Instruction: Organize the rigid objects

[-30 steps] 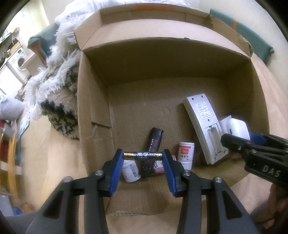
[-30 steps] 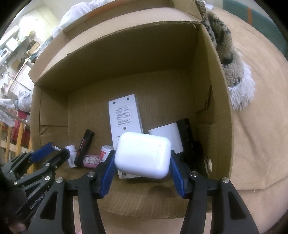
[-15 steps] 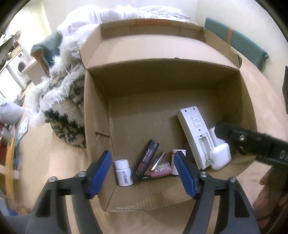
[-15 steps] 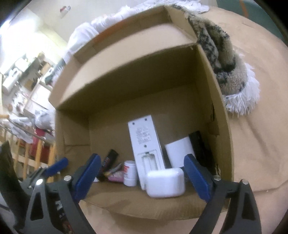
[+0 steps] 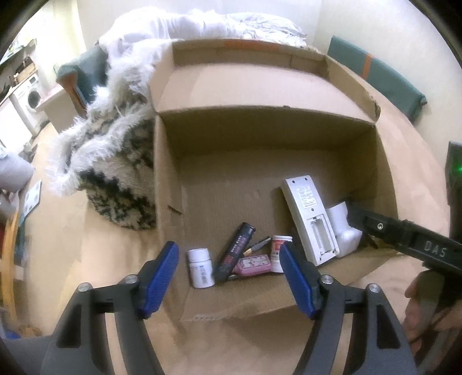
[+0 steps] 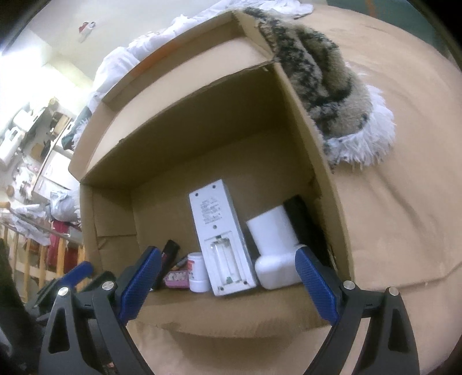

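An open cardboard box (image 5: 167,178) (image 6: 323,161) lies on a tan surface. Inside, near its front wall, lie a white remote (image 5: 310,219) (image 6: 222,239) with its battery bay open, a white earbud case (image 5: 348,241) (image 6: 277,272), a white block (image 6: 273,228), a black object (image 6: 300,216), a battery (image 5: 258,245), a black tube (image 5: 236,251), a pink case (image 5: 254,264), and two small white bottles (image 5: 200,268) (image 6: 197,271). My left gripper (image 5: 228,277) is open and empty above the box's front edge. My right gripper (image 6: 228,285) is open and empty, also at the front edge.
A furry black-and-white blanket (image 5: 112,161) (image 6: 332,83) lies against the box's side. White bedding (image 5: 202,23) is piled behind the box. The right gripper's body (image 5: 410,239) reaches in from the right in the left wrist view.
My left gripper opened and let the battery drop into the box. My right gripper opened and released the earbud case beside the remote. Both grippers pulled back and up.
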`<state>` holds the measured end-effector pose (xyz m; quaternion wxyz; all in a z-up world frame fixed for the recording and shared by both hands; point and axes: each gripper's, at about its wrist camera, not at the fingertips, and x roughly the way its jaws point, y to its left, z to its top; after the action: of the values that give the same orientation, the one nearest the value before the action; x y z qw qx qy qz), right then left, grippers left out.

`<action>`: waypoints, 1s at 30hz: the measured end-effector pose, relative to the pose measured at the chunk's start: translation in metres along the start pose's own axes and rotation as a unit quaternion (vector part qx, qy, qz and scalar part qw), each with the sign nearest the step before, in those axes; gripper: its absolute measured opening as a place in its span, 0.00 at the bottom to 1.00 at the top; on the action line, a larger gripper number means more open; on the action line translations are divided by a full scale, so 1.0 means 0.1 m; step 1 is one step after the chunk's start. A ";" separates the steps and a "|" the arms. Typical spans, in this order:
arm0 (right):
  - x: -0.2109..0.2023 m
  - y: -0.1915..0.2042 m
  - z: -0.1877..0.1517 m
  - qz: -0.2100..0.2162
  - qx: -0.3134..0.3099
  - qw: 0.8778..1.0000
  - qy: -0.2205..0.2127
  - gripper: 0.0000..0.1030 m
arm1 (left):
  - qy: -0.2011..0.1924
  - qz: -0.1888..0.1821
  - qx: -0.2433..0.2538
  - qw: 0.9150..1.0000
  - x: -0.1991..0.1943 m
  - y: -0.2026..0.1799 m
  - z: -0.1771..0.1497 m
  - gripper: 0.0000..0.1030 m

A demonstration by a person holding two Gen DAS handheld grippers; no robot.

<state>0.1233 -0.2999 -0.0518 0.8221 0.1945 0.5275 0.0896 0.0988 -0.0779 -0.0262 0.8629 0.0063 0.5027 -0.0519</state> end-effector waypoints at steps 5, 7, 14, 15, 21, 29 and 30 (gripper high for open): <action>-0.10 0.07 -0.11 -0.013 -0.016 1.000 -0.009 0.96 | 0.007 -0.007 -0.024 1.000 -0.11 0.17 -0.14 0.67; -0.13 0.11 -0.17 -0.018 -0.024 0.999 -0.013 0.96 | 0.009 -0.003 -0.029 1.000 -0.14 0.23 -0.21 0.67; -0.25 0.17 -0.42 -0.018 -0.022 0.999 -0.018 0.96 | 0.037 0.007 -0.022 0.999 -0.20 0.32 -0.53 0.67; -0.27 0.18 -0.44 -0.020 -0.023 0.999 -0.019 0.96 | 0.052 0.005 -0.008 0.999 -0.17 0.28 -0.62 0.68; -0.32 0.17 -0.51 -0.006 -0.007 1.000 -0.023 0.96 | 0.151 -0.064 0.104 0.981 0.00 -0.15 -1.19 0.68; -0.29 0.14 -0.51 -0.007 0.003 1.000 -0.017 0.96 | 0.219 -0.059 0.132 0.965 0.27 -0.47 -1.61 0.67; -0.29 0.14 -0.51 -0.006 0.003 1.000 -0.017 0.96 | 0.219 -0.051 0.139 0.964 0.29 -0.50 -1.62 0.67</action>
<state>0.0658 -0.2859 -0.0410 0.8310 0.1954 0.5148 0.0790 -0.0322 -0.1203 -0.1297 0.7185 0.1112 0.6670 -0.1627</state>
